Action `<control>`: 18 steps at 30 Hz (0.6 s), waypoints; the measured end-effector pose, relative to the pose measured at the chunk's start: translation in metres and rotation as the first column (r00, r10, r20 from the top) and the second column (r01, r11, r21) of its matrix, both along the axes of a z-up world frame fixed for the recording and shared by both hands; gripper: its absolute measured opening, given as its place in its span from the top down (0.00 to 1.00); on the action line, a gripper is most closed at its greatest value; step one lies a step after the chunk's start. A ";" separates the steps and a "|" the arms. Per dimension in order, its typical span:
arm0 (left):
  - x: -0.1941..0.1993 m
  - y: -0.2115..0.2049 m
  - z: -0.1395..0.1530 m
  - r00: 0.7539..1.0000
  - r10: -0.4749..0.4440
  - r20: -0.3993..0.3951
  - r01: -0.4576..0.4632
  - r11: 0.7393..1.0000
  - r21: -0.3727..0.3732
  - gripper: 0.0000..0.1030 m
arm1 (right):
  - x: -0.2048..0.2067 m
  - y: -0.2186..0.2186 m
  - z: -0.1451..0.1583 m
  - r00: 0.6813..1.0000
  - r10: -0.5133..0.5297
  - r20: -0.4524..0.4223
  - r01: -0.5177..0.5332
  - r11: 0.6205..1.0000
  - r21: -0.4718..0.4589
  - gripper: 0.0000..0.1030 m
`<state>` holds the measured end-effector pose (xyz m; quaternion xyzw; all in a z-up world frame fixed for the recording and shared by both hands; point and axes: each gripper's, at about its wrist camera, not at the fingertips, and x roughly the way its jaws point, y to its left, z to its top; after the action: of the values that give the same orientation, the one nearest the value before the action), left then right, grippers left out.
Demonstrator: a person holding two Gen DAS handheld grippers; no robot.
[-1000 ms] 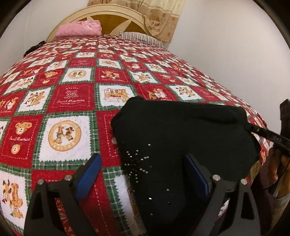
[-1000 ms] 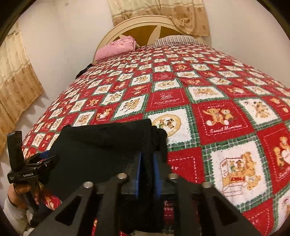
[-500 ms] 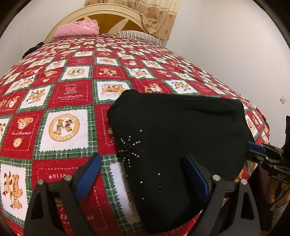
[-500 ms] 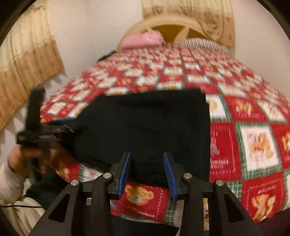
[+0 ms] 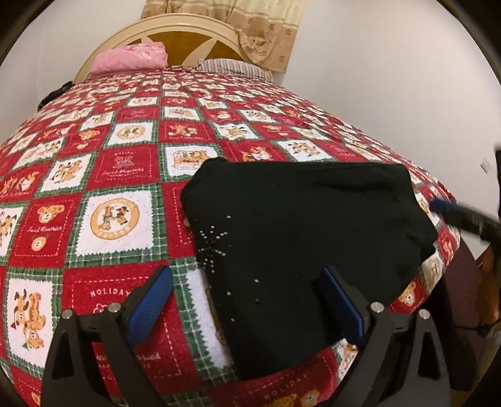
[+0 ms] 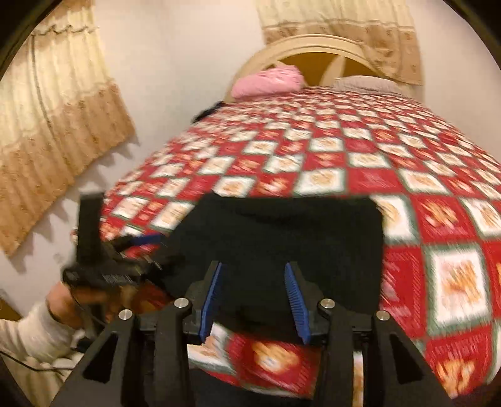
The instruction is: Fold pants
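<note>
The left gripper [image 5: 245,305] hangs with its jaws spread wide, blue pads well apart, gripping nothing. One pad sits over the red, white and green bear-print patchwork quilt [image 5: 109,175]; the other sits over the near part of the folded black pants with a small starburst of silver studs [image 5: 297,238]. Whether that pad touches the cloth cannot be told.

Over on the other side, the right gripper [image 6: 254,302] has its jaws opening, about halfway apart. Between the blue pads the view runs onto the near edge of the folded black pants [image 6: 281,238], but the pads press on nothing. This view is smeared with motion blur.

The pants lie flat as a squarish bundle at the foot of the bed, close to its near edge, with the right side of the bundle reaching toward the bed's right edge. The studded patch faces up on the left part of the fold.

In the right wrist view, a hand in a pale sleeve [image 6: 67,302] holds the left gripper's handle just off the bed's left side.

Further out, at the head of the bed, a pink folded cloth [image 5: 130,58] and a striped pillow [image 5: 231,67] rest against the cream arched headboard [image 5: 188,29]. Beige patterned curtains [image 6: 53,125] hang on the white walls.
</note>
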<state>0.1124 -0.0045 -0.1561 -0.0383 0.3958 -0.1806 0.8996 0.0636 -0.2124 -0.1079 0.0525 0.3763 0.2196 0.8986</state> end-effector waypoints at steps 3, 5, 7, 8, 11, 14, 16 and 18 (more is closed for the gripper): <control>-0.001 -0.005 -0.004 1.000 -0.014 -0.003 0.015 1.000 0.019 0.06 | 0.023 0.023 0.003 0.997 0.079 0.009 -0.080 0.996 0.032 0.54; -0.002 -0.008 -0.008 1.000 -0.026 -0.011 0.026 0.999 0.034 0.06 | 0.048 0.040 -0.005 0.993 0.113 -0.019 -0.112 0.993 0.045 0.52; -0.003 -0.008 -0.011 0.999 -0.032 -0.011 0.032 0.999 0.036 0.05 | 0.066 0.051 -0.015 0.991 0.123 -0.049 -0.122 0.992 0.032 0.52; -0.003 -0.008 -0.011 0.999 -0.034 -0.009 0.034 0.999 0.036 0.05 | 0.081 0.056 -0.025 0.993 0.093 -0.071 -0.095 0.995 -0.018 0.52; -0.002 -0.008 -0.012 0.999 -0.042 -0.006 0.042 0.998 0.038 0.03 | 0.113 0.049 -0.054 0.978 0.000 -0.209 -0.008 0.999 -0.038 0.52; -0.002 -0.006 -0.008 0.999 -0.049 -0.009 0.049 0.998 0.029 0.03 | 0.117 0.039 -0.055 0.978 0.017 -0.206 -0.013 1.000 0.021 0.52; -0.002 0.000 0.000 0.999 -0.034 0.011 0.034 0.999 0.012 0.03 | 0.109 0.034 -0.045 0.984 0.027 -0.175 -0.023 0.999 0.023 0.52; 0.002 0.009 0.006 0.999 -0.017 0.028 0.018 1.000 -0.014 0.03 | 0.093 0.024 -0.030 0.994 0.005 -0.107 -0.005 1.000 -0.009 0.52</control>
<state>0.1139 0.0043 -0.1497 -0.0387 0.3820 -0.1917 0.9032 0.1571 -0.1886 -0.1374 0.0591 0.4248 0.2171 0.8769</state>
